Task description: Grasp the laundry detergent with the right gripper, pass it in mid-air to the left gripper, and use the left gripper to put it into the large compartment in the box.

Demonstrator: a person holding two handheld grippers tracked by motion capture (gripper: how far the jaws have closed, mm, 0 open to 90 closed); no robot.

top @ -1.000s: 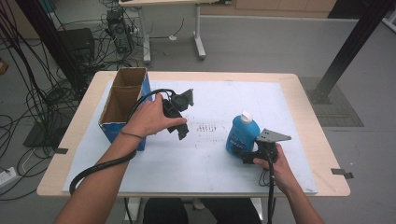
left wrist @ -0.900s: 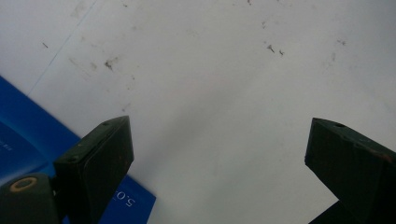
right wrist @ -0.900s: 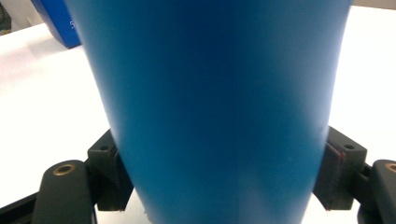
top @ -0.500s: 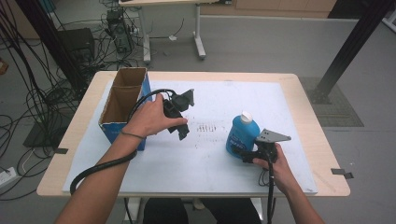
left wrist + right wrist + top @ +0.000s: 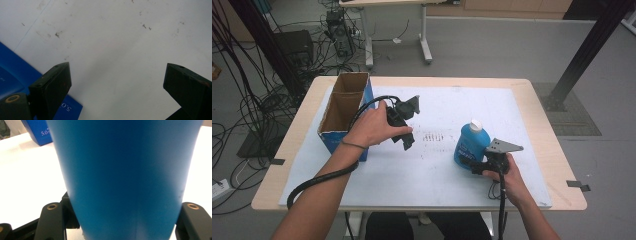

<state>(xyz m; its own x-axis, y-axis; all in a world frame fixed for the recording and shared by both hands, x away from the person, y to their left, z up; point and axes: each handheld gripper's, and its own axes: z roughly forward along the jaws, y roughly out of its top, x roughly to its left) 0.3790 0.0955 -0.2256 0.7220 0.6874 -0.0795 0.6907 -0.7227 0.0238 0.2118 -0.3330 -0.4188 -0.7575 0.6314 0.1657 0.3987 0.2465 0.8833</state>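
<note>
A blue bottle [image 5: 471, 142] with a white cap stands upright on the white sheet at the right. My right gripper [image 5: 473, 165] reaches it low from the near side. Its jaws have just been closing with the bottle between them. In the right gripper view the black fingers [image 5: 51, 217] press both flanks of the bottle [image 5: 125, 175]. My left gripper [image 5: 404, 135] hovers mid-table beside the box, pointing down at the sheet. In the left gripper view the left gripper [image 5: 117, 67] is open with nothing between its jaws.
An open-topped cardboard box [image 5: 343, 112] with blue sides stands at the table's left; its blue wall [image 5: 15, 75] lies close to my left jaw. The white sheet [image 5: 437, 170] covers most of the wooden table [image 5: 557, 150]. Cables and desk legs crowd the floor behind.
</note>
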